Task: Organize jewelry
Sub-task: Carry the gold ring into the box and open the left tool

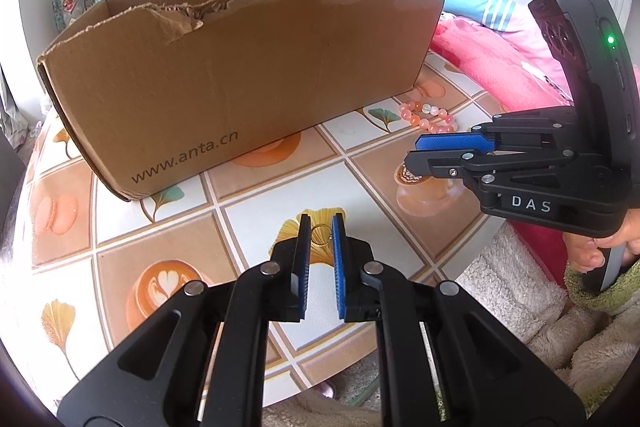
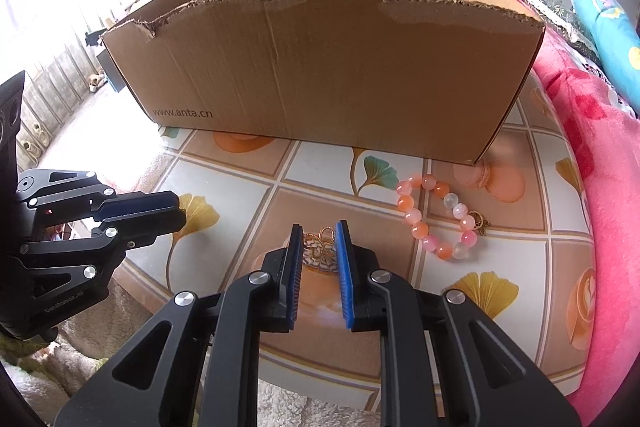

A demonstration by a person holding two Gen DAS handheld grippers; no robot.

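Note:
My left gripper is low over the table with its blue pads closed on a thin gold ring. From the right wrist view it comes in from the left. My right gripper has its pads pressed on both sides of a gold filigree ornament that rests on the tablecloth. In the left wrist view the right gripper reaches in from the right, with the ornament just under its tips. A pink and orange bead bracelet with a small gold charm lies loose to its right, also seen as the bracelet beside the box.
A torn-edged cardboard box stands open at the back of the table, which has a tile-patterned cloth. A pink blanket lies along the right edge. Fleecy fabric borders the near side. A hand holds the right gripper's handle.

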